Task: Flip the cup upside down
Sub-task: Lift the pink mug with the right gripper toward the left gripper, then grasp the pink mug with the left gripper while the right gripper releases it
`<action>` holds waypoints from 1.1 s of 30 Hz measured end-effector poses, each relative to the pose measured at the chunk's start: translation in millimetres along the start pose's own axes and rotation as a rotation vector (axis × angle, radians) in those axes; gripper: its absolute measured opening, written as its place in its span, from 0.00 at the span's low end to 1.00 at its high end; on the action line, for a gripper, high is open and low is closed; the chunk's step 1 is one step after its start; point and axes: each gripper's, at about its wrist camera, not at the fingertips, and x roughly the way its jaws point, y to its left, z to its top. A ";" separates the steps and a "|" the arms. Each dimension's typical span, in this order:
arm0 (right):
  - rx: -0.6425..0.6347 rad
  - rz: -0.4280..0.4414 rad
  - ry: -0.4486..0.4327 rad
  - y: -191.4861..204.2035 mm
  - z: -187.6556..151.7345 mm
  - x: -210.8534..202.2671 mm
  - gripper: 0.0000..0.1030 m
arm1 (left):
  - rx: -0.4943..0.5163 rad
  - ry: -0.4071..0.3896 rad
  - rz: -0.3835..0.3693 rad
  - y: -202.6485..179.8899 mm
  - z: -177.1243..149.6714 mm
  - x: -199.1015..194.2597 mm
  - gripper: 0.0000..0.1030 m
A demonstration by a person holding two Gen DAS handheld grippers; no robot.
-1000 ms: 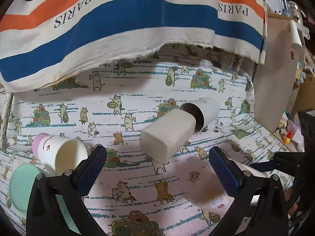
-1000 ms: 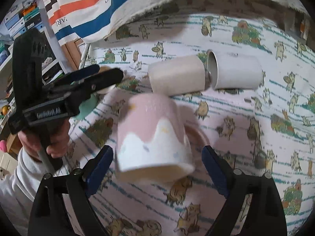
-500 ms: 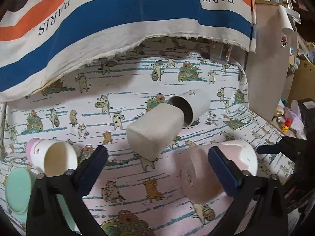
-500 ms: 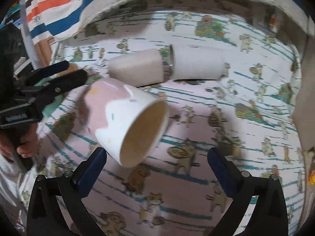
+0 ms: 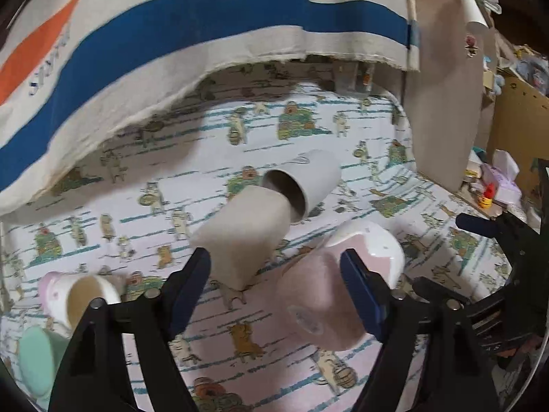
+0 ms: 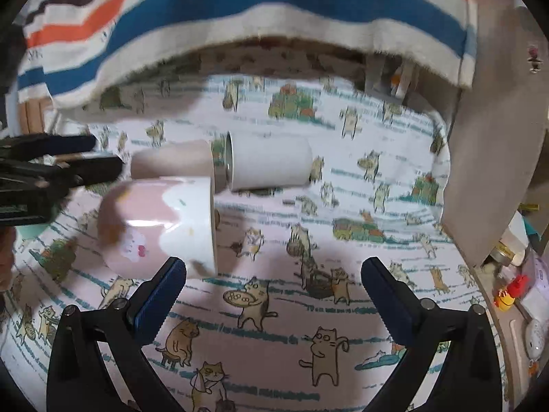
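Note:
A pink and white cup (image 6: 158, 219) lies on its side on the cat-print cloth (image 6: 343, 309), mouth toward the right. In the left wrist view the cup (image 5: 326, 292) shows base-first, partly behind my left gripper's right finger. My right gripper (image 6: 274, 295) is open and empty, its left finger close under the cup's rim. My left gripper (image 5: 274, 288) is open and empty, with the cup just to the right of its gap. The left gripper also shows in the right wrist view (image 6: 58, 164).
A beige cup (image 5: 240, 233) and a white cup (image 5: 305, 182) lie on their sides, mouths together, behind the pink cup. A small pink-based cup (image 5: 79, 298) and a mint lid (image 5: 34, 360) lie at left. A striped cloth (image 5: 206, 41) hangs behind. A board (image 5: 442, 103) stands at right.
The pink cup has tipped from hanging over the cloth to lying on its side. The right gripper has swung right and off the cup. The left gripper has moved closer to it.

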 end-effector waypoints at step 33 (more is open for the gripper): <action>0.059 0.091 -0.100 -16.9 -4.0 -20.5 0.69 | 0.144 0.179 -0.259 -19.3 -37.9 48.0 0.92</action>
